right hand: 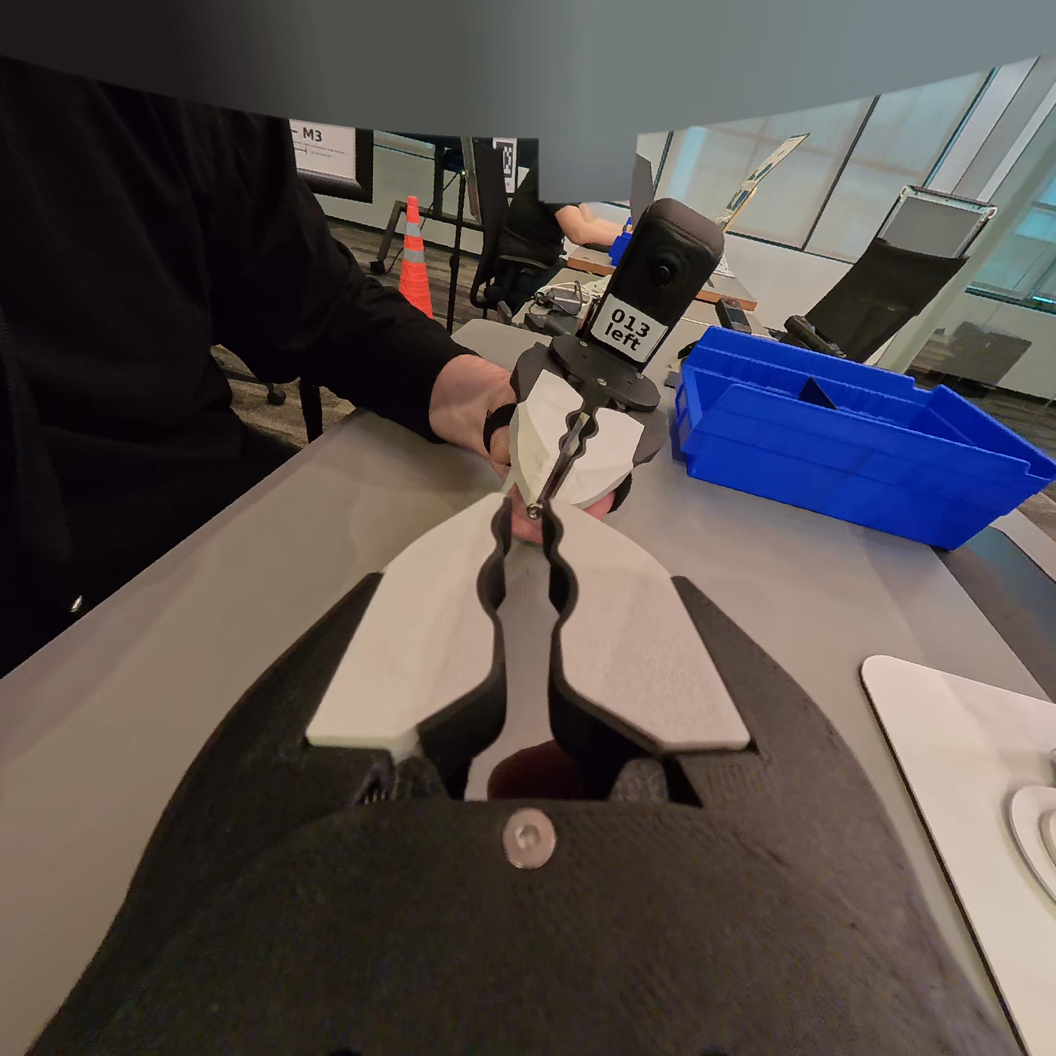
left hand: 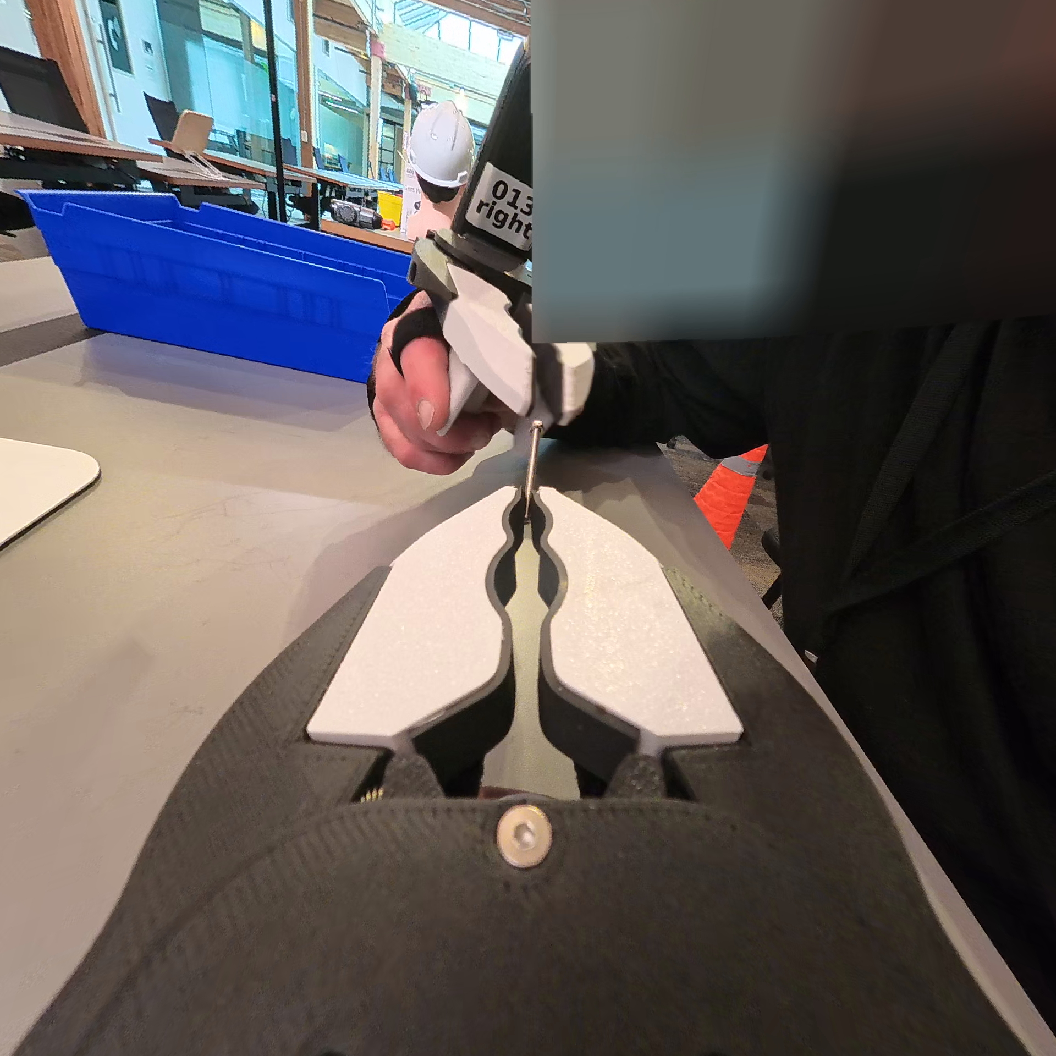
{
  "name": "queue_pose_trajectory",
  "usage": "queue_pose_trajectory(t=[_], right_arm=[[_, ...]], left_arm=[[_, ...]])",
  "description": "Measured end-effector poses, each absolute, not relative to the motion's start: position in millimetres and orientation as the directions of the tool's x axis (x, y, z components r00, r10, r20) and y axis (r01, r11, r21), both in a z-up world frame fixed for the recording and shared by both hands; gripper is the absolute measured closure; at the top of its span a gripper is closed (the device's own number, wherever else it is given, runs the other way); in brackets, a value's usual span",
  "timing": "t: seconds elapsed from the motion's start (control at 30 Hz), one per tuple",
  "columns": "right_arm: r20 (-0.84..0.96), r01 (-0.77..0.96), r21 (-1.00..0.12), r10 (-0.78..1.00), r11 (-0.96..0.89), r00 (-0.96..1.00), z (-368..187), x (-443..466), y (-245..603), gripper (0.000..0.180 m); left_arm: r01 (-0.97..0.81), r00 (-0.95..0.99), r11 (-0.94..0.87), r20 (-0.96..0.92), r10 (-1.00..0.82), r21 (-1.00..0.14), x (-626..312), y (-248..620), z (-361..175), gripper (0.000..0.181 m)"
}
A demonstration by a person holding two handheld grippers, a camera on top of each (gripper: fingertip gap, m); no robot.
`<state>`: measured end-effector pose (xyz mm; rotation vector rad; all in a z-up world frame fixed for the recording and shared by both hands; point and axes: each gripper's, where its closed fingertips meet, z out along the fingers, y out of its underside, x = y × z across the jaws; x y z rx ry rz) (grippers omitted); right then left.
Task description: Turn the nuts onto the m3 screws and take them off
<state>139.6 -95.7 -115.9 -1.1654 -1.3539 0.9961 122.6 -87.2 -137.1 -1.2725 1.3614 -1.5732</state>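
- Screw: lower end hidden between the left gripper tips; a nut there is too small to tell.
- Right gripper: upper body cut by the blur patch at 1 o'clock in the left wrist view.
- White mat: cut by the edge at 9 o'clock.
- Blue bin: contents hidden by its walls, at 2 o'clock in the right wrist view.
- Person's sleeve: runs under the blur at 12 o'clock.
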Motion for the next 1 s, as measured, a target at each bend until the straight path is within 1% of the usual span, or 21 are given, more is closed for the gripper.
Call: queue_pose_trajectory(t=[0.1,0.3,0.4,0.63,0.87,1.0], right_arm=[[0.191,0.132,-0.973,0.981,0.188,0.011,-116,140,-96,0.163],[0.237,0.22,-0.948,0.971,0.229,0.012,-127,136,-96,0.161],[0.269,0.257,-0.932,0.963,0.256,0.018,-131,133,-95,0.164],[0.285,0.262,-0.927,0.958,0.267,0.031,-130,133,-94,0.173],[0.295,0.262,-0.925,0.955,0.276,0.034,-130,133,-94,0.174],[0.33,0.265,-0.914,0.942,0.306,0.051,-128,133,-93,0.174]], left_arm=[[-0.096,-0.285,-0.214,0.233,-0.93,-0.972,122,-87,-137,0.179],[-0.111,-0.283,-0.205,0.228,-0.931,-0.973,123,-89,-138,0.179],[-0.12,-0.284,-0.202,0.228,-0.931,-0.972,124,-90,-140,0.179],[-0.127,-0.288,-0.203,0.232,-0.929,-0.971,125,-91,-141,0.179],[-0.124,-0.288,-0.208,0.236,-0.928,-0.97,125,-91,-141,0.179],[-0.113,-0.288,-0.224,0.248,-0.925,-0.968,125,-90,-139,0.179]])
